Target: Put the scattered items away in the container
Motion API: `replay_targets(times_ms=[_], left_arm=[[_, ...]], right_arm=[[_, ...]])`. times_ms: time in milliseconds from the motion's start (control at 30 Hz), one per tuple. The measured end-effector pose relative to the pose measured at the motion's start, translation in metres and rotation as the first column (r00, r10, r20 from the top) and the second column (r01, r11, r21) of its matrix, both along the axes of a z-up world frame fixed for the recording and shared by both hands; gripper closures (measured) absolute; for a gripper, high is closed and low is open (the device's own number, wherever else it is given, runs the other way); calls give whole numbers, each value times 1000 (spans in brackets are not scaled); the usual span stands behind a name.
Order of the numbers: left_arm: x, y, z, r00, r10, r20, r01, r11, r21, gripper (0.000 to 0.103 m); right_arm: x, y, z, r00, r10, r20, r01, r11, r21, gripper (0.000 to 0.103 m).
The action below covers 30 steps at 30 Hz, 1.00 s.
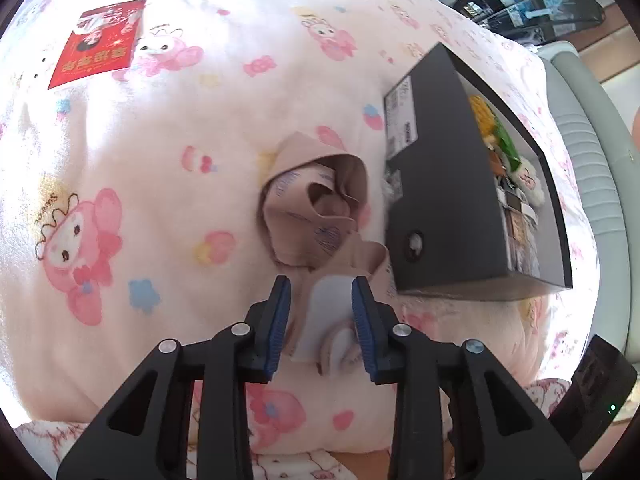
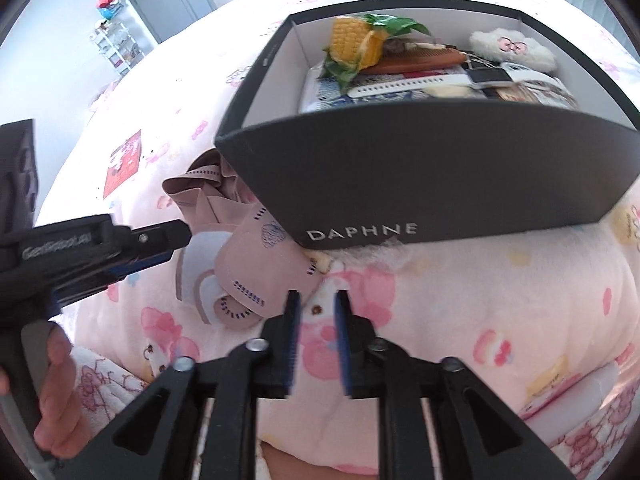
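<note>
Left gripper (image 1: 322, 312) is down over the near end of the beige garment (image 1: 316, 216) on the bed (image 1: 120, 160), jaws spread with the white-lined part of the fabric sitting between them — not clamped yet. Right gripper (image 2: 316, 312) hovers over bare blanket just beside the garment's edge, jaws parted, holding nothing.

The garment lies crumpled against the outside of the black box (image 2: 420, 172), and from the right wrist view one fold looks tucked under the box's near corner — can't be sure, the wall hides the contact.

Risks from here:
- If the left jaws close on only the top layer, the rest unfolds and drags when lifted; a trailing end could catch the box rim and hang outside.
- If a fold really is pinned under the box, pulling will tip or slide the box. It sits on a soft quilt, so it has little to resist with.
- Box is already well filled — toy corn (image 2: 356, 42), white watch strap (image 2: 408, 82), fluffy white toy (image 2: 512, 48). A bulky garment dropped on top may ride above the rim or knock something out.
- Jaws could pinch the blanket along with the fabric.

Red packet (image 1: 98, 42) is still out on the bed, well apart from the box.
</note>
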State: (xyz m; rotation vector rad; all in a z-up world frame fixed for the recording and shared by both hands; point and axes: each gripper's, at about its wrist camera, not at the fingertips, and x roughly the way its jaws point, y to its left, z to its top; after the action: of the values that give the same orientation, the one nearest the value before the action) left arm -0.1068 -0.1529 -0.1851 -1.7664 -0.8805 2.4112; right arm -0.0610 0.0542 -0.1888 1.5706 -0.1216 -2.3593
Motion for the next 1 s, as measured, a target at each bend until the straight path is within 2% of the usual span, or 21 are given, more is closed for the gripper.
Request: replay_targets(times_ms=[67,100,133,200,333,400,467,567,667,800,900,1000], left_arm=[[0,-11,-13,999,42,25,-44,998,52,70],[0,-14,-17,998,59,34,-62,996,65,70],[1,-17,-20,997,74,38,-77,994,75,69],[0,-21,-24,995,96,38,-100,989,107,62],[-2,-17,-29,998,54,41,-60,985,163,55],[-3,-7,-31,998,5,55,-15,984,179,59],[-2,1,-30,998,-40,54,29,982,185,74],[7,12,-15,996,-90,-5,90,981,175,81],[13,23,-8,990,-137,-43,143,969,201,82],[10,36,-7,982,-182,-45,187,959,211,82],[13,39,-4,982,-182,-58,190,961,199,82],[17,36,0,981,-175,-83,190,951,244,82]], right_arm=[[-3,-3,1,1000,17,-12,-18,1000,-19,58],[-7,-2,1,1000,21,-17,-22,1000,-22,56],[-20,5,0,1000,22,-19,-22,999,-23,55],[-48,-16,-8,1000,26,-7,-26,999,-23,55],[-59,-52,-42,992,114,51,-112,993,-29,52],[-60,-60,-55,989,127,71,-125,992,-31,52],[-60,-59,-59,991,104,80,-100,994,-52,52],[-61,-57,-48,994,94,49,-91,994,-57,52],[-62,-54,-38,996,90,7,-90,994,-55,52],[-76,-56,-49,996,74,42,-70,994,-82,52],[-75,-48,-48,996,68,59,-60,990,-127,52],[-75,-54,-43,996,81,45,-74,989,-131,52]])
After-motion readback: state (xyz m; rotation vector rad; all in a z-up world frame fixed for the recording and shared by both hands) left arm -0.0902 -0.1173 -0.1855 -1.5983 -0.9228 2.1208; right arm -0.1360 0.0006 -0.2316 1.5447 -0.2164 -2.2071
